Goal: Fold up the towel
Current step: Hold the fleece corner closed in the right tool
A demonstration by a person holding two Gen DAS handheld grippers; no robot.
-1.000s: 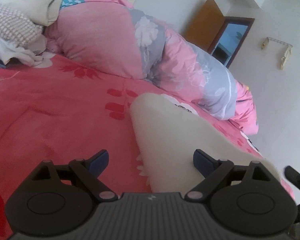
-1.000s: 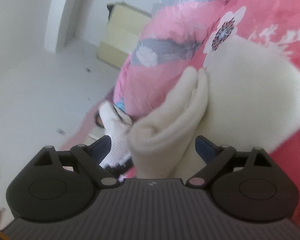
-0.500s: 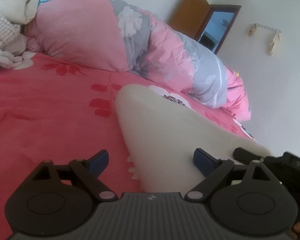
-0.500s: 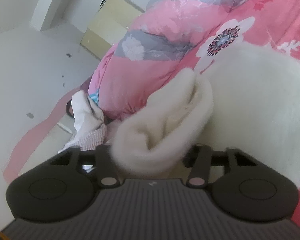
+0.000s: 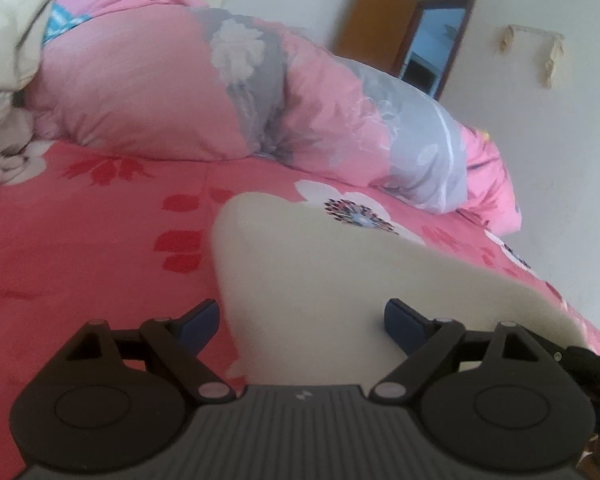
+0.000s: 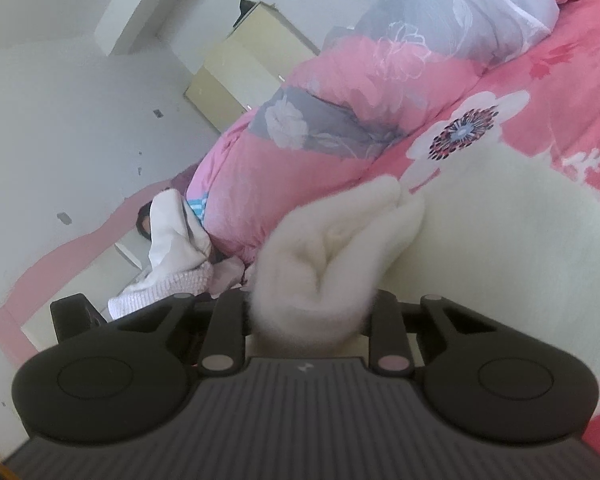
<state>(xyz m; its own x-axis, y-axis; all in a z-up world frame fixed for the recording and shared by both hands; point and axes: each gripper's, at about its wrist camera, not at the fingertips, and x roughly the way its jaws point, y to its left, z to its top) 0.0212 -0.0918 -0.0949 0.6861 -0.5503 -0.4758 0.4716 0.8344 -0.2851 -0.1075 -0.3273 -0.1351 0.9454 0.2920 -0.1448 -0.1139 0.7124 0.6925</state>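
A wide bed covered in a red-pink fleece sheet printed with flowers (image 5: 80, 248) fills both views; along its far side lies a bulky pink and grey floral quilt (image 5: 228, 92), rolled into a long ridge; a heap of white and knitted clothes (image 5: 4, 64) sits at the left end of that ridge, well apart from the work.

On the sheet, near its front edge, lies the cream-white fluffy towel (image 5: 312, 280); it is spread flat, and in the left wrist view its far rounded corner points away toward the quilt while its near part runs under the camera.

The left gripper (image 5: 300, 320) hangs just over the towel's near left part, its blue-tipped jaws wide apart with cloth below and between them but neither pad pressing; it grips nothing.

The right gripper (image 6: 314, 308) is closing on a bunched corner of the same towel; the plush fold bulges up between its jaws, so it looks clenched on that corner, with the rest of the towel trailing off to the right in its view.

The relation that matters, I judge: the towel's body stretches forward from both tools toward the quilt, so the fold would likely carry the near edge along that line; the right hand already has its corner, the left sits over its side but has yet to take hold.
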